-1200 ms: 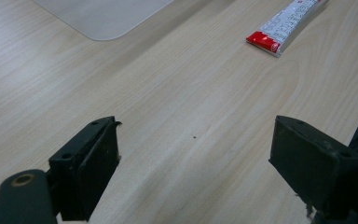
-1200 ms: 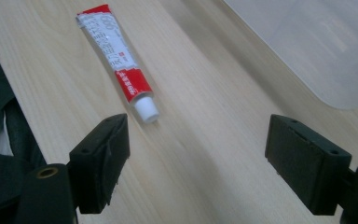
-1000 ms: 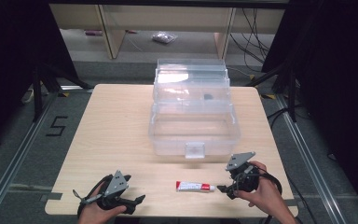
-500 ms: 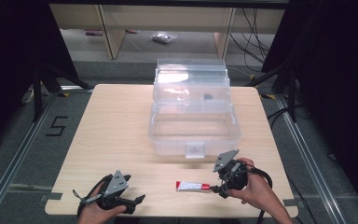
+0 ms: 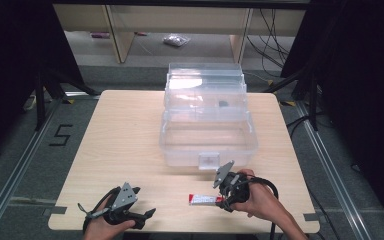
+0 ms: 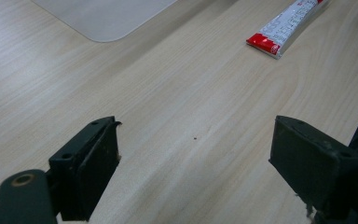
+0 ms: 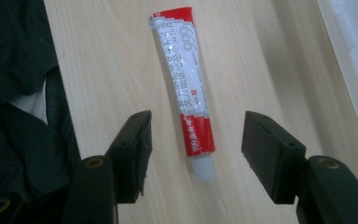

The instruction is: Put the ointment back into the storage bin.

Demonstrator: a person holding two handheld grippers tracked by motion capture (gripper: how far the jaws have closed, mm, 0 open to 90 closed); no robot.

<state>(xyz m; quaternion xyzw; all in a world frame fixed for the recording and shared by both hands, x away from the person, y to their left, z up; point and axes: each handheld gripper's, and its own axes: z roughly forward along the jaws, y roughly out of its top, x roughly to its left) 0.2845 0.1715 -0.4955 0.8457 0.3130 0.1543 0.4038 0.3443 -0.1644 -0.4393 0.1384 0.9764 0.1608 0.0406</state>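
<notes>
A small red and white tube (image 5: 203,200) lies flat on the wooden table (image 5: 130,145) near its front edge, cap end toward the right. My right gripper (image 5: 225,200) hovers over that cap end, open, with the tube (image 7: 189,100) lying between its jaws and touching neither. A clear plastic box (image 5: 207,137) with its lid raised stands behind it. My left gripper (image 5: 141,216) rests open at the front left of the table, jaws wide apart over bare wood, and the tube (image 6: 286,25) shows far ahead of it.
The table's front edge runs just below both hands. A corner of the clear box (image 6: 102,16) shows at the top of the left gripper view. Cables (image 5: 280,45) and shelving legs stand on the floor behind the table.
My right gripper has moved left and down toward the tube's cap end, bringing its jaws around it. The left gripper has stayed put.
</notes>
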